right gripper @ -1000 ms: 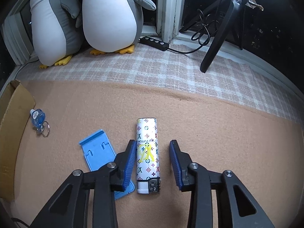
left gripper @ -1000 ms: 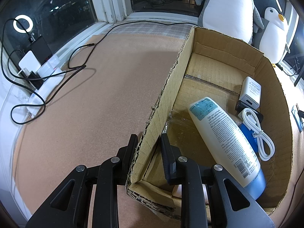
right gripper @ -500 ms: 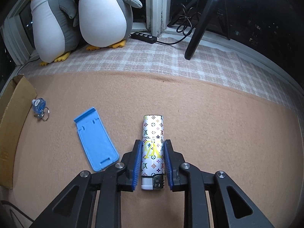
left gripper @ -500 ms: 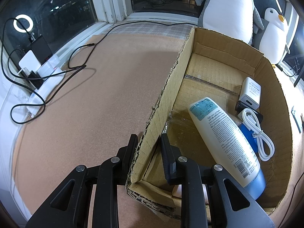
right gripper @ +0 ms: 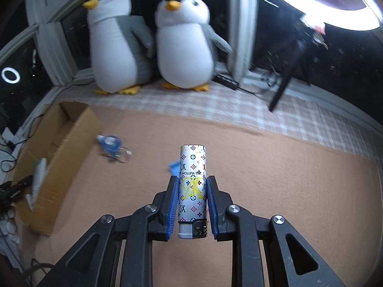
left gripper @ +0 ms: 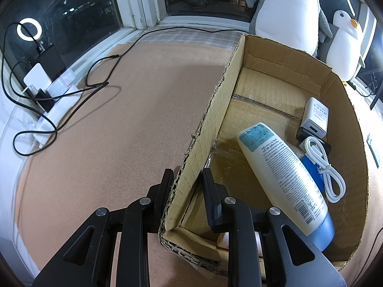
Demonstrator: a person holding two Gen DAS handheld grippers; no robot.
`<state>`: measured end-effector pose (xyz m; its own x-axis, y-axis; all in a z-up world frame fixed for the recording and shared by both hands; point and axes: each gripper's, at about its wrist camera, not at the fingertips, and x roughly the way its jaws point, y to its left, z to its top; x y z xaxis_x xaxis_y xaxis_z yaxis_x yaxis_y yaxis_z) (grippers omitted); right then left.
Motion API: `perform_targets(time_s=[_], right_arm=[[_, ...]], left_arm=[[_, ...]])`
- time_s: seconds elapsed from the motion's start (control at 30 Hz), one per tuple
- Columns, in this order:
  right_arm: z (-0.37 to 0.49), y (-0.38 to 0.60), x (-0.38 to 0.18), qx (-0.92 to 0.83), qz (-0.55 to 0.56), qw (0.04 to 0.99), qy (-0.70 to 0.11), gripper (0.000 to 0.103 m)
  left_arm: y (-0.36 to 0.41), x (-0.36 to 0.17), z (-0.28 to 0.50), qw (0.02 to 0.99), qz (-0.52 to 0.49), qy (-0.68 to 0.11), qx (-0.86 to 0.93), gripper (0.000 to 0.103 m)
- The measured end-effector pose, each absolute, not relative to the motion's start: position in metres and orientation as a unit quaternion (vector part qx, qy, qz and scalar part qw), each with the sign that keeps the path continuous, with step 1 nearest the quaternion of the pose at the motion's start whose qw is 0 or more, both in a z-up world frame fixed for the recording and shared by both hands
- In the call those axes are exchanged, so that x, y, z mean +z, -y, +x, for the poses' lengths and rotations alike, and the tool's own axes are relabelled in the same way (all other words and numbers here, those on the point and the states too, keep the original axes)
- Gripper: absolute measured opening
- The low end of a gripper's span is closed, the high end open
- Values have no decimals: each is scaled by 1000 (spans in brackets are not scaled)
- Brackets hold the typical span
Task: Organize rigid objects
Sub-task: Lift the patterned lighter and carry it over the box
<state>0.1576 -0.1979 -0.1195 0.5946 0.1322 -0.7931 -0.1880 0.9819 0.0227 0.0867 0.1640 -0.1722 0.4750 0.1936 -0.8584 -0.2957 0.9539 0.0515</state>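
Note:
My right gripper (right gripper: 192,179) is shut on a white lighter (right gripper: 192,167) with a coloured monogram print, held up above the tan mat with its metal head toward the camera. A blue phone stand (right gripper: 172,167) peeks out behind the lighter. My left gripper (left gripper: 188,174) is shut on the left wall of the open cardboard box (left gripper: 215,110), one finger outside and one inside. In the box lie a white lotion bottle (left gripper: 282,174), a white charger (left gripper: 316,117) and a coiled white cable (left gripper: 323,167). The right wrist view shows the box (right gripper: 59,143) at the left.
A blue key fob with rings (right gripper: 110,142) lies on the mat between the box and the lighter. Two plush penguins (right gripper: 182,47) sit by the window. A tripod leg (right gripper: 282,88) stands at the back right. A power strip with black cables (left gripper: 52,100) runs along the left sill.
The right gripper closed on the lighter and lifted it off the mat, and its view swung up and toward the box. The left gripper kept its hold on the box wall.

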Motion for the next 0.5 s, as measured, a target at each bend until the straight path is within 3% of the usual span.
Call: perform_targets(time_s=[0.5], right_arm=[[134,71,-93,224,-68,880,-414,21]], left_arm=[[-165,-173,87,858,-53,-491,142,21]])
